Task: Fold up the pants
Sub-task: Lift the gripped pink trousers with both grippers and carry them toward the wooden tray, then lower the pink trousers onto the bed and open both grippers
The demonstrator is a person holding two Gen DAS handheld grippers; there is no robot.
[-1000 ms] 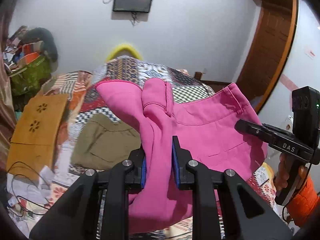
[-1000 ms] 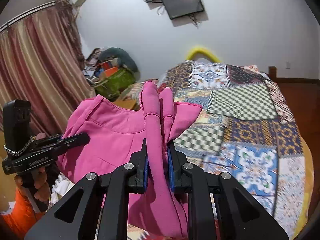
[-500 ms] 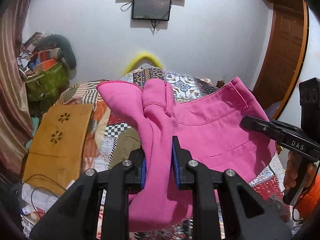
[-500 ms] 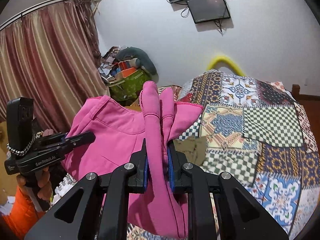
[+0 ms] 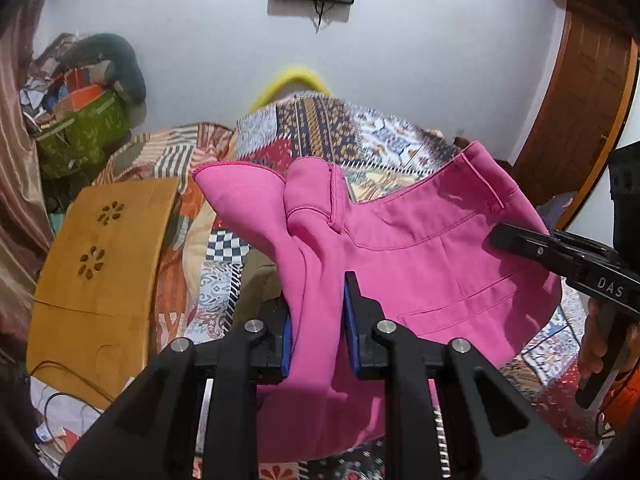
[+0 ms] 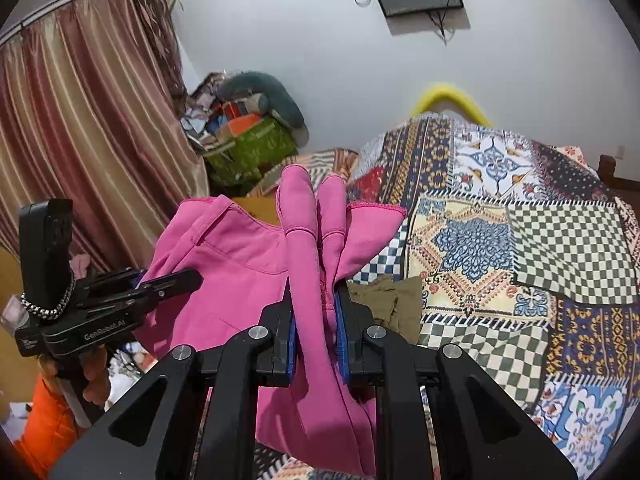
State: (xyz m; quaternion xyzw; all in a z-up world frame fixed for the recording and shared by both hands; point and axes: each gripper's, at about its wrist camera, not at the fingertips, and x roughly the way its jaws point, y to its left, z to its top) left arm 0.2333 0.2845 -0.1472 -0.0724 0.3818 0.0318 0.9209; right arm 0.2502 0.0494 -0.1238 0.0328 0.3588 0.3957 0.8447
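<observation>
The patchwork quilt spreads from twelve to three o'clock. Above it my pink pants hang soft, light and floppy, so I keep to the thick waistband. My left gripper and right gripper each clench bunched fabric.

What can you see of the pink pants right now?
The pink pants are a bright pink woven garment with stitched seams, a pocket line and a finished edge on top. They hang lifted above the patchwork bedspread, stretched between both grippers. The left gripper is shut on one bunched section, the right gripper on another, with folds standing up past the fingers and loose fabric drooping below. An olive garment lies on the bed beyond; whether the pants touch it cannot be told.
</observation>
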